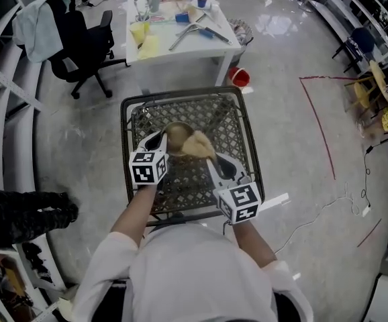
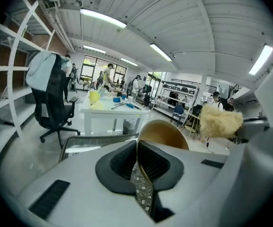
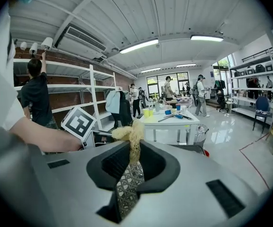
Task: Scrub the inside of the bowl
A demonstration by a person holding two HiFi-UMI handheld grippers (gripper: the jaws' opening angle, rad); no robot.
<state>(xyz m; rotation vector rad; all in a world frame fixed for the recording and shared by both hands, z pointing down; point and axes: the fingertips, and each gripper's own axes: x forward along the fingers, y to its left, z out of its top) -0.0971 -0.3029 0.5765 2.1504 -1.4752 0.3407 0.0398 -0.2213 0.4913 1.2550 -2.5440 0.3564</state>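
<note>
Left gripper [image 1: 162, 140] is clamped on the rim of the bowl [image 1: 176, 136], jaws almost together with just the thin wall pinched between them, holding it over the mesh table [image 1: 233, 119]. The bowl's brown, and its hollow seems to face up and a bit toward the right side (that's my read from the head view, anyway). Overlapping its right edge is the scrubber [image 1: 199, 145], a yellow fibrous wad squeezed tight in the right gripper [image 1: 207, 158]; can't tell if it's touching. So the inside lies just left of the wad, and a short push leftward into the hollow should start it.
</note>
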